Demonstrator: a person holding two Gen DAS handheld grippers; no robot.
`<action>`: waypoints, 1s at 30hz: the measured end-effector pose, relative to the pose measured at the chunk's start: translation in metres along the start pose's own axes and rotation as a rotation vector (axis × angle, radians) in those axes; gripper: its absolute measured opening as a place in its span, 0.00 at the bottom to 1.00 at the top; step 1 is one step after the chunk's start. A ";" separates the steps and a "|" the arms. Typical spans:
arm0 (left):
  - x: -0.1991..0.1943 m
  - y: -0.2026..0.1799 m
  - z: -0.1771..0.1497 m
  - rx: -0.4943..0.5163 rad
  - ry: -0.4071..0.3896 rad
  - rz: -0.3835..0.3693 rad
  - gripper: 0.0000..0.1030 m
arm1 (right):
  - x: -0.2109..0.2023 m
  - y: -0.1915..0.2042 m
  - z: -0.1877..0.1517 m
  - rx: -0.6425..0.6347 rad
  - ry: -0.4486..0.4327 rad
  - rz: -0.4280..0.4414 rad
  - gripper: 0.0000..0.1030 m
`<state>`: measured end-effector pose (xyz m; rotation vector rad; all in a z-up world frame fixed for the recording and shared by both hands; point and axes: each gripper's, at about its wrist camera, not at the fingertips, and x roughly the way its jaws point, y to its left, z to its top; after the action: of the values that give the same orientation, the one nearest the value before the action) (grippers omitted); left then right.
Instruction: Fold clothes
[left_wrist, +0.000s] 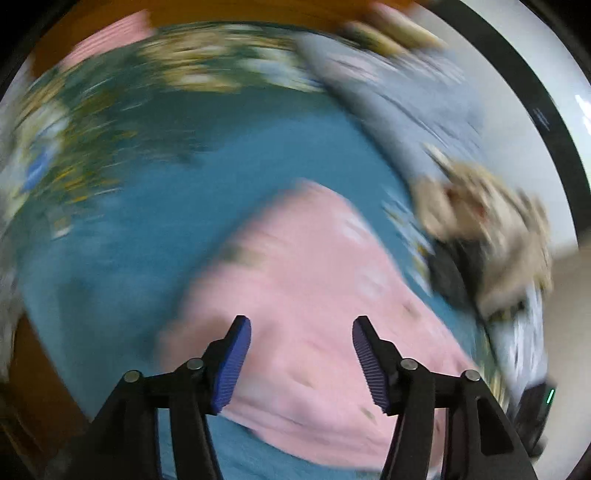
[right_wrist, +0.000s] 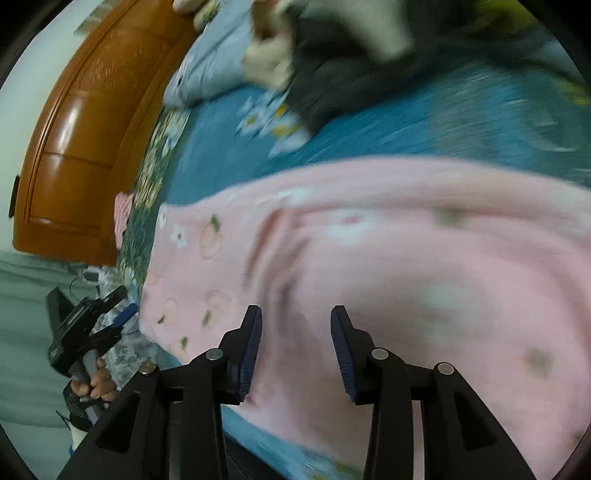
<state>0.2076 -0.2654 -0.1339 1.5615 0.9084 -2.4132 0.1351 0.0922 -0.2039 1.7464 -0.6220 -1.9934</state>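
Plainly, the pink garment (right_wrist: 369, 258) lies spread on the blue bedspread (left_wrist: 147, 221) of the bed, its long axis running crosswise in the right wrist view, from a printed end near the wooden headboard (right_wrist: 74, 140) toward the far right. Both pictures are smeared by motion, so fine edges cannot be made out. The right gripper (right_wrist: 295, 350) hovers over the garment's near long edge with its fingers spread and nothing between them; the left gripper (left_wrist: 301, 363) is likewise released, empty, and looks along the cloth from one narrow end, where the pink shape tapers away ahead of it. In the right wrist view the left gripper shows beside the printed end, just off the cloth. A heap of other clothes (left_wrist: 491, 236) sits well apart. By my judgement the right gripper is nearer to a graspable edge, directly ahead of its fingers.
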 end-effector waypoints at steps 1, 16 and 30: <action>0.011 -0.020 -0.009 0.054 0.023 -0.007 0.61 | -0.009 -0.014 -0.010 0.040 -0.017 -0.002 0.44; 0.070 -0.109 -0.092 0.253 0.147 -0.025 0.62 | -0.104 -0.189 -0.127 0.599 -0.248 0.052 0.67; 0.042 -0.056 -0.096 -0.057 0.120 -0.133 0.62 | -0.099 -0.144 -0.081 0.583 -0.306 -0.043 0.22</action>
<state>0.2410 -0.1583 -0.1744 1.6914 1.1269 -2.3773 0.2250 0.2616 -0.2165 1.7640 -1.3932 -2.2837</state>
